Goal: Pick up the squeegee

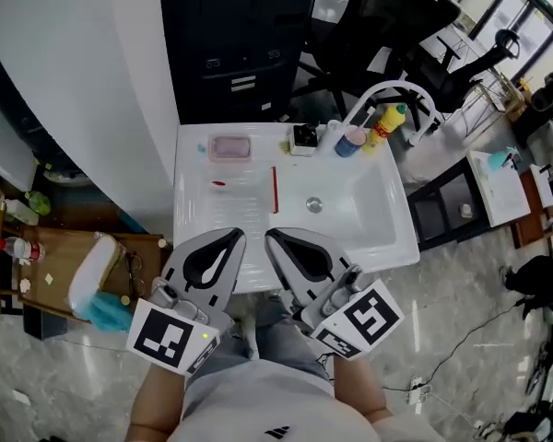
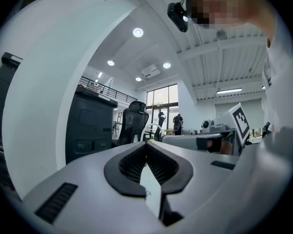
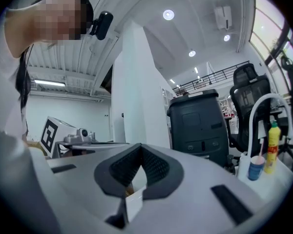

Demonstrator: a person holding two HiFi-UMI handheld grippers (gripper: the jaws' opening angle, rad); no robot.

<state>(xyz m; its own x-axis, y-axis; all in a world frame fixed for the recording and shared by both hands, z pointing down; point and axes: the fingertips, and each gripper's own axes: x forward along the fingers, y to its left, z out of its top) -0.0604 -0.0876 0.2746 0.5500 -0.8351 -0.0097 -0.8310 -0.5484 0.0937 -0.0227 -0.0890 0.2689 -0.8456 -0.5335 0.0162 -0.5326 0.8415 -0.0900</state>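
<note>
Head view first: we're looking down on a white sink [image 1: 387,238] with a ribbed draining board on its left side. The thin red squeegee [image 1: 275,190] lies flat on the ridge between the draining board and the basin, pointing away from us. A pink rectangular soap box [image 1: 229,147] sits at the back edge. Further right, a blue cup [image 1: 350,142] and a yellow squeeze bottle [image 1: 388,122] stand by the white arched tap [image 1: 387,88]. The left tool [image 1: 230,239] and right tool [image 1: 276,239] hang side by side over the sink's near edge. Both are well short of the squeegee and neither touches it.

Left gripper view: we see the left tool [image 2: 146,143] clenched, black ribbed pads meeting at the tips with nothing between them. Past it stands a tall black cabinet [image 2: 90,126] and a black office chair [image 2: 136,121].

Right gripper view: same deal, the right tool [image 3: 139,146] is closed tip to tip on nothing. The black cabinet [image 3: 198,121] is straight ahead, with the yellow bottle [image 3: 272,147] and blue cup [image 3: 256,167] off to the right.
</note>
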